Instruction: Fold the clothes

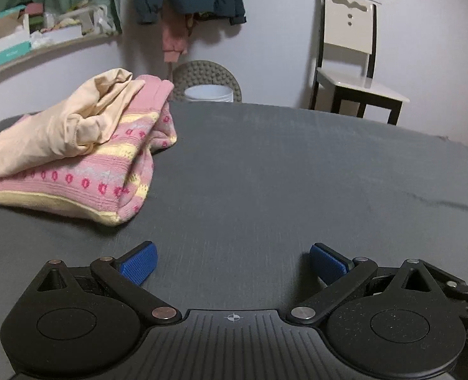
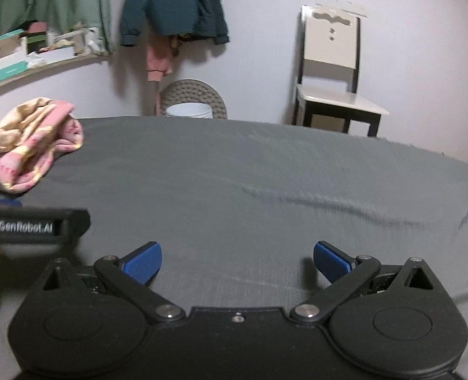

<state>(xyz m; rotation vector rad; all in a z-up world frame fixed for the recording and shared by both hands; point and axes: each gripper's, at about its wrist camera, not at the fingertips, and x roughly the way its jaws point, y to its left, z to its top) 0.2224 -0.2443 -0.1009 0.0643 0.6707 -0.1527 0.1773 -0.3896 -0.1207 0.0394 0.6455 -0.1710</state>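
Left wrist view: my left gripper (image 1: 232,261), black linkage with blue ribbed pads (image 1: 138,264), jaws spread wide and holding nothing, hovering low over bare dark grey bedsheet (image 1: 281,164), probably kept clear between garments. Pink-and-yellow patterned knit sweater (image 1: 107,177), loosely folded, lies well apart at far left; cream cotton garment (image 1: 59,126) sits crumpled on top of it, seemingly not yet folded. Right wrist view: my right gripper (image 2: 237,261), same build, likewise gaping and empty above the sheet; left gripper's black body beside it at left edge. Same pile at far left, blurred, near the sheet's far edge.
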